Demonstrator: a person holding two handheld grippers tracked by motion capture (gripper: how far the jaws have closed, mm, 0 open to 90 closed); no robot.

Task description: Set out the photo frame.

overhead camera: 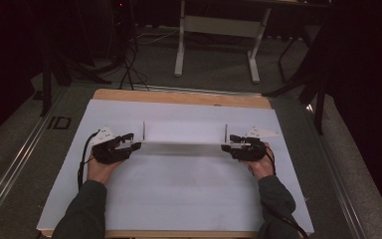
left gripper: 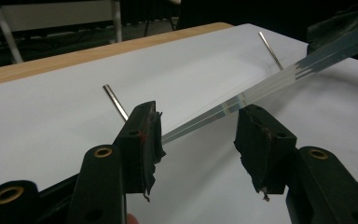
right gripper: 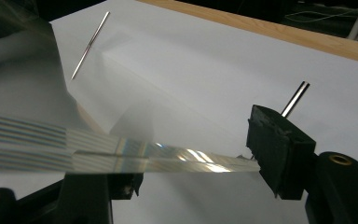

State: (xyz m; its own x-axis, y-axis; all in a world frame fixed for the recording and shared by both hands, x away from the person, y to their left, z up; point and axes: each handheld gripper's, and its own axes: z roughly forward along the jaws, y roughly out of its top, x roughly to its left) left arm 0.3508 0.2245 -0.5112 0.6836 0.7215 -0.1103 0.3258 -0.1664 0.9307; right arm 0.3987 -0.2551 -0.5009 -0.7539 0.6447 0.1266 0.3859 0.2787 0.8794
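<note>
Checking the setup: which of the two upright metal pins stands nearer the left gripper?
The pin at the strip's left end, beside the left gripper; the other pin stands by the right gripper.

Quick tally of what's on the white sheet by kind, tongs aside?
Upright metal pins: 2 (left pin, right pin)
Clear strip spanning between the tongs: 1
Total: 3

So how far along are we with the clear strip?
Looks done: the clear strip spans the near side of the upright metal rods, over the white sheet. In hand: the left gripper stands open around one end, with one pad clear of it. The right gripper is at the other end, grip unclear. Left: probably freeing that end and backing both off.
</note>
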